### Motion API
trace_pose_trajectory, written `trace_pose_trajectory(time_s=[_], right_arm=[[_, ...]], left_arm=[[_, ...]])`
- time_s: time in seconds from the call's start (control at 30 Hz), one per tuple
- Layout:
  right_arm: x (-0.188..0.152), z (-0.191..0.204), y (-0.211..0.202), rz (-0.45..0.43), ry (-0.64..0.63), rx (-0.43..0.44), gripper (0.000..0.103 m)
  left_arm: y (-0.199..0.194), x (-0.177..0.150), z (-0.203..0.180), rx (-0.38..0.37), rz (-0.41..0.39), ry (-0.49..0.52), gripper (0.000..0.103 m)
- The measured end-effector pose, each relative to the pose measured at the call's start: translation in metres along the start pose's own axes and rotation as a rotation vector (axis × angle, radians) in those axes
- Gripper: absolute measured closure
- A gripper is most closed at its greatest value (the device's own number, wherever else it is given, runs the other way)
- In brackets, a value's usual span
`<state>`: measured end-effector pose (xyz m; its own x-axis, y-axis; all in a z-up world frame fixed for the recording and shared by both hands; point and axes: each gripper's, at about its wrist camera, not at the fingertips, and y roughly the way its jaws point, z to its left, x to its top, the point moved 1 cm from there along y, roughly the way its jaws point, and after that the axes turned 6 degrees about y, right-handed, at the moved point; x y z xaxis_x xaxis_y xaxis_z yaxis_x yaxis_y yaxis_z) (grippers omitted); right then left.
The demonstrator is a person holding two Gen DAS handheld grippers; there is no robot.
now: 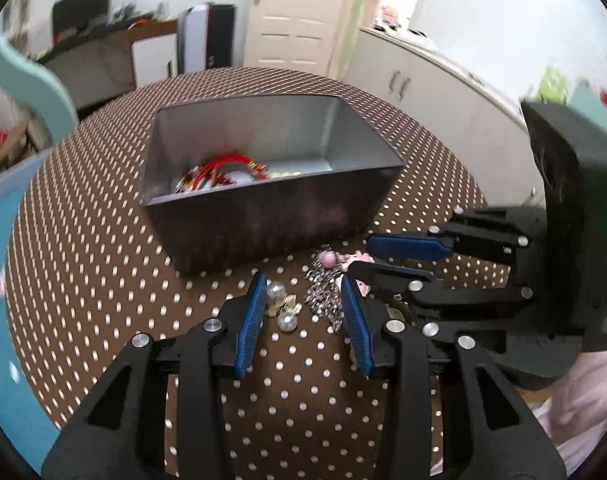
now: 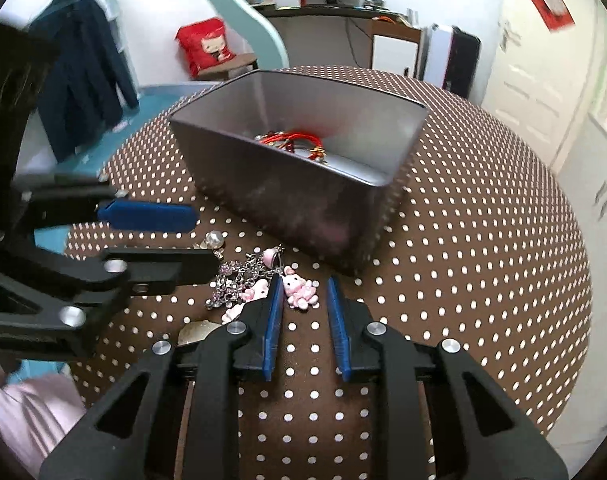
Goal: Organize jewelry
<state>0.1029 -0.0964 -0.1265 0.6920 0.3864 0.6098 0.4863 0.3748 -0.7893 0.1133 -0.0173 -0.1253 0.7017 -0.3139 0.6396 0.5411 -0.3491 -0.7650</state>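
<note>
A grey metal box [image 1: 263, 216] [image 2: 303, 196] stands on the brown dotted table and holds red bracelets [image 1: 223, 170] [image 2: 293, 140]. In front of it lie pearl earrings [image 1: 281, 306] [image 2: 214, 240], a silver rhinestone chain [image 1: 323, 300] [image 2: 235, 280] and a pink kitty charm [image 2: 300, 291]. My left gripper [image 1: 303, 286] is open low over the table, with the pearls and the chain between its fingers. My right gripper [image 2: 305, 284] is open with the pink charm between its fingertips; it also shows in the left wrist view [image 1: 373, 258].
The round table [image 1: 103, 260] [image 2: 483, 280] has a polka-dot cloth. A shell-like piece [image 2: 197, 332] lies near the right gripper's left finger. White cabinets [image 1: 443, 92], a door [image 1: 299, 16] and a desk [image 2: 335, 28] surround the table.
</note>
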Motion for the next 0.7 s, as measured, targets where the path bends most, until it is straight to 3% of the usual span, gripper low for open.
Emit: trace_pose_trajectory(time_s=[0.07, 0.2, 0.27, 0.3, 0.43, 0.47, 0.57, 0.7], right_arm=[[0.001, 0.001, 0.003, 0.001, -0.007, 0.006, 0.080], [-0.001, -0.006, 0.004, -0.005, 0.033, 0.003, 0.092], [-0.002, -0.012, 0.003, -0.008, 0.065, 0.016, 0.096], [-0.003, -0.014, 0.002, -0.010, 0.076, 0.014, 0.100], [-0.005, -0.014, -0.002, -0.012, 0.081, 0.012, 0.101], [-0.004, -0.015, -0.002, -0.015, 0.085, -0.001, 0.097], [-0.003, -0.017, -0.004, -0.029, 0.097, -0.013, 0.069], [0.000, -0.016, -0.004, -0.029, 0.103, -0.001, 0.066]], left_arm=[[0.003, 0.004, -0.007, -0.015, 0.010, 0.057, 0.064], [0.015, 0.007, -0.009, 0.039, 0.048, 0.125, 0.067], [0.017, 0.009, -0.010, 0.037, 0.063, 0.148, 0.085], [0.020, 0.010, -0.010, 0.034, 0.085, 0.156, 0.103], [0.022, 0.007, -0.015, 0.060, 0.095, 0.209, 0.103], [0.022, 0.008, -0.013, 0.057, 0.099, 0.200, 0.103], [0.019, 0.006, -0.001, 0.040, 0.091, 0.125, 0.103], [0.006, 0.009, 0.014, 0.000, 0.056, 0.042, 0.103]])
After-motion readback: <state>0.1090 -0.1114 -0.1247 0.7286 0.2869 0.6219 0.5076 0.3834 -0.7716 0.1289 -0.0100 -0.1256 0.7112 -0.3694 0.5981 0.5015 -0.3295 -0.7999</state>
